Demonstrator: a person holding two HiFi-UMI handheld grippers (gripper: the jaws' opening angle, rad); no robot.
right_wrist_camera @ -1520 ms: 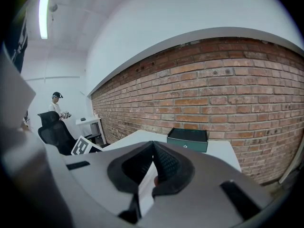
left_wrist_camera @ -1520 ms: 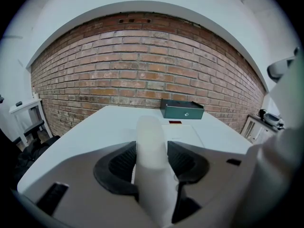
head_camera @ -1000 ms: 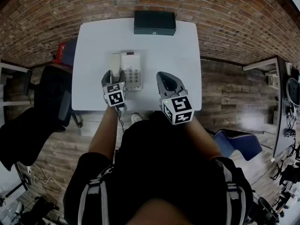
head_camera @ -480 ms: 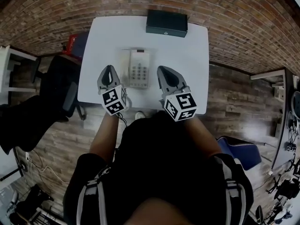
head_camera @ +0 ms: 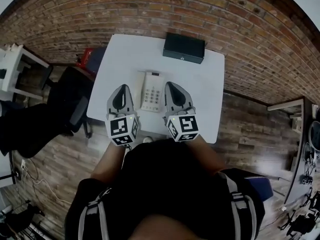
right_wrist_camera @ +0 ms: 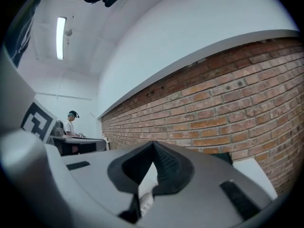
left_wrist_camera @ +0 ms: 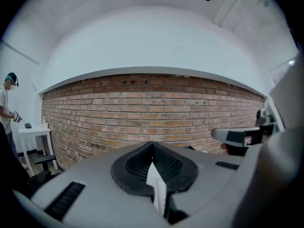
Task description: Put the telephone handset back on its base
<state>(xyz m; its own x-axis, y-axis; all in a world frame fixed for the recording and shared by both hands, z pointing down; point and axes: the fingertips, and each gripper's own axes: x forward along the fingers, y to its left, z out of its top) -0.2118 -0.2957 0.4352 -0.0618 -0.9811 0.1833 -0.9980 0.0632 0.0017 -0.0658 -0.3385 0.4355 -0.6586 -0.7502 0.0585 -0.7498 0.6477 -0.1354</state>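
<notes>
A white telephone lies on the white table, its handset resting along the left side of the base. My left gripper hovers just left of the phone near the table's front edge, shut with nothing in it. On the phone's right side, my right gripper also has its jaws together and empty. The left gripper view shows its closed tips against a brick wall. The right gripper view likewise shows closed tips and the wall. Neither gripper view shows the phone.
A black box sits at the table's back edge by the brick wall. A black chair and a red object stand left of the table, beyond them a white side table. A person stands far off.
My left gripper has come off the handset, drawn back toward the table's front edge and closed. The right gripper has shifted in beside the phone. The head view has moved.
</notes>
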